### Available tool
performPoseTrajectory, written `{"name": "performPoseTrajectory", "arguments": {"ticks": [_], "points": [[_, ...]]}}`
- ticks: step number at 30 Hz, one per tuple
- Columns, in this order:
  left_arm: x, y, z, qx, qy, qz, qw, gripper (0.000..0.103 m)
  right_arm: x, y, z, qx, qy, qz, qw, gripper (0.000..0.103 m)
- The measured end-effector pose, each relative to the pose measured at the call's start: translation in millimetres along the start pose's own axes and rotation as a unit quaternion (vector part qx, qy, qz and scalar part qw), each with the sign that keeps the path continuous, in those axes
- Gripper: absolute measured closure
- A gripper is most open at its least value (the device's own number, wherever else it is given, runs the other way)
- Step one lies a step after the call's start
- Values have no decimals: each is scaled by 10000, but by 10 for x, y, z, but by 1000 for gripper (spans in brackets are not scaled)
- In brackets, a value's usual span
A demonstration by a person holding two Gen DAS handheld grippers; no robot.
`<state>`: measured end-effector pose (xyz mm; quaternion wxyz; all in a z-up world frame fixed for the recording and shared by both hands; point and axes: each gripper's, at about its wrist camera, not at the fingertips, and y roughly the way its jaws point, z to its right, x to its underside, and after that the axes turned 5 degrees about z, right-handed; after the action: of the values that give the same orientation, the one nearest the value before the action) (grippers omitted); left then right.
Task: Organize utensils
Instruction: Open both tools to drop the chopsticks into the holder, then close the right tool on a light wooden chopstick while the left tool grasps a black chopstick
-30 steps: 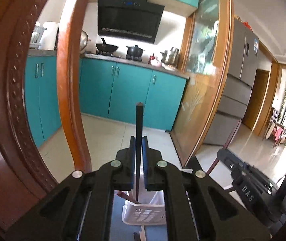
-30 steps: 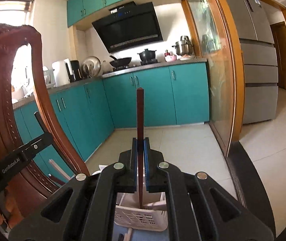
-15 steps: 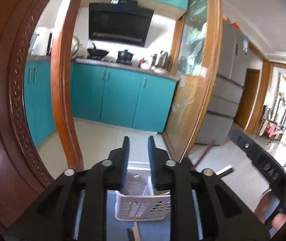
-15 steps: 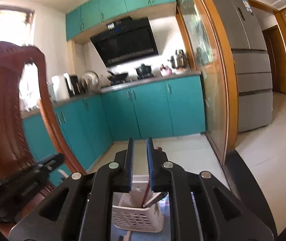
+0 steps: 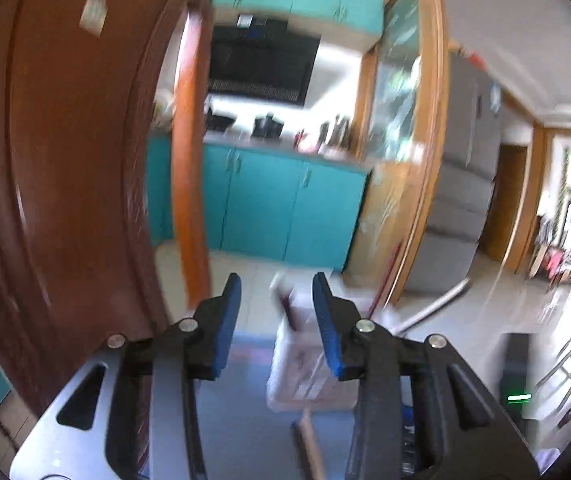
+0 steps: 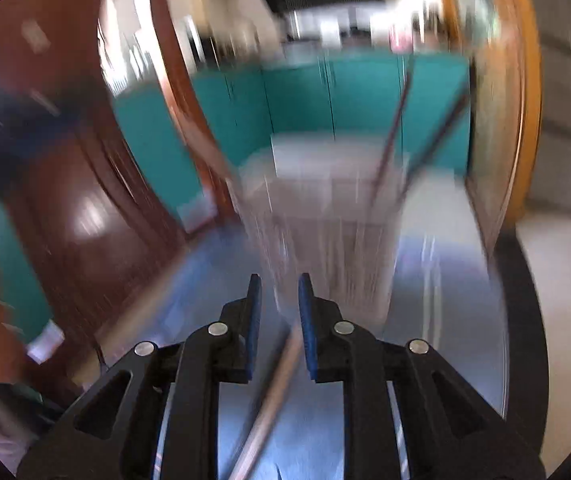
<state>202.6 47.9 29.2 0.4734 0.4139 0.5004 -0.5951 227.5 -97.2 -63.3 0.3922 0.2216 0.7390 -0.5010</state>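
Observation:
The white slotted basket (image 5: pixel 309 372) stands on the blue table top, just beyond my left gripper (image 5: pixel 276 286). Its jaws are opening and nothing is between them. In the right wrist view the basket (image 6: pixel 325 236) is blurred, with two dark chopsticks (image 6: pixel 389 152) leaning out of its right side. My right gripper (image 6: pixel 279 286) hangs low over the table in front of it, jaws opening with a narrow empty gap. A pale stick-like utensil (image 6: pixel 273 396) lies flat on the table below the right fingers; the same kind of pale utensil (image 5: pixel 311 444) also lies in front of the basket.
A carved dark wooden chair back (image 5: pixel 65 168) fills the left side, close to both grippers. Teal kitchen cabinets (image 5: pixel 285 208) and a grey fridge (image 5: pixel 465 168) stand far behind. A silver utensil handle (image 5: pixel 437 308) pokes up right of the basket. The table's dark rim (image 6: pixel 525 320) curves on the right.
A second ago each gripper was shut on a dark chopstick above the basket. Both let go, the chopsticks now stand in the basket. Both jaws have widened and the right gripper has tipped down towards the table.

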Motion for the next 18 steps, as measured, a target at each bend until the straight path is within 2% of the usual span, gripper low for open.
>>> {"name": "performPoseTrajectory", "arguments": {"ticks": [2, 5, 6, 7, 9, 16, 18], "points": [[124, 156, -82, -133, -130, -507, 9985, 65, 189, 473, 64, 181, 177, -817, 9963, 84], [250, 328, -221, 66, -544, -1140, 9920, 65, 374, 882, 139, 320, 513, -1458, 9875, 84], [277, 357, -237, 43, -576, -1264, 9903, 65, 394, 945, 143, 314, 574, -1518, 9862, 84], [277, 374, -244, 6, -572, -1324, 9895, 65, 382, 956, 147, 349, 620, -1393, 9877, 84], [319, 400, -220, -109, -412, -1511, 9876, 58, 370, 991, 116, 461, 526, -1379, 9880, 84], [389, 409, -289, -197, -454, -1650, 9851, 57, 413, 1008, 142, 199, 662, -1450, 9870, 84], [386, 427, -293, -225, -457, -1672, 9846, 56, 433, 1009, 110, 294, 601, -1500, 9864, 84]]}}
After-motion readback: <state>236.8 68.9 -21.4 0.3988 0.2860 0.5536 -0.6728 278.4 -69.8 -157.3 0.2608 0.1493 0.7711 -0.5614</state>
